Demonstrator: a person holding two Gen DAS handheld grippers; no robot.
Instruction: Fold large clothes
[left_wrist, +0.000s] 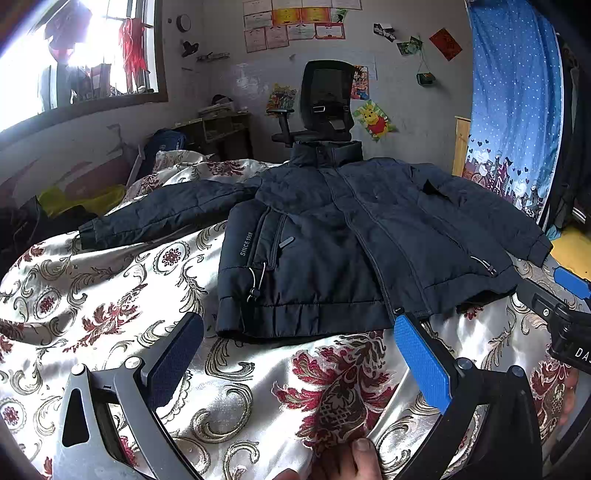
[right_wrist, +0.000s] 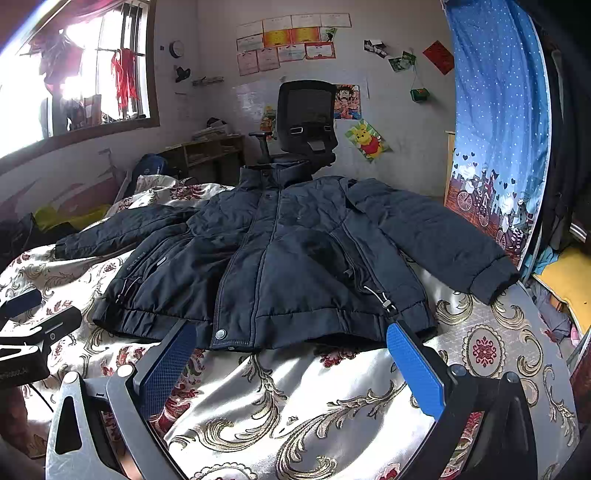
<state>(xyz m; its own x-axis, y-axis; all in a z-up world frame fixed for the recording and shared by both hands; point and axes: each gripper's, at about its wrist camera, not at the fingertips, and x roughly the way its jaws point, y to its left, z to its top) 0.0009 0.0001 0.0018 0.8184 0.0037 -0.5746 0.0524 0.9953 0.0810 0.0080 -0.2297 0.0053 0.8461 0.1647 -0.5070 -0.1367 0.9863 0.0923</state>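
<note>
Left gripper (left_wrist: 299, 354) and right gripper (right_wrist: 291, 354) level, just short of jacket (right_wrist: 280, 254) hem on bedspread (right_wrist: 295, 398). Jaws spread wide, holding nothing

Jacket (left_wrist: 332, 236) lies flat on the bedspread (left_wrist: 110, 295), front up, collar at the far end, hem at the near end. 2 sleeves spread out: 1 to the left, 1 to the right, its cuff near the bed's right edge. Left gripper (left_wrist: 299, 350) sits just before the hem, fingers (left_wrist: 421, 365) spread wide, right fingertip touching or just short of the hem at the zipper. Right gripper (right_wrist: 291, 354) is to its right, likewise before the hem, fingertips at the hem edge. Office chair (left_wrist: 325, 103) stands behind the collar. Shelf (left_wrist: 221, 129) is left of the chair, window (left_wrist: 74, 55) far left, curtain (left_wrist: 517, 110) far right.
</note>
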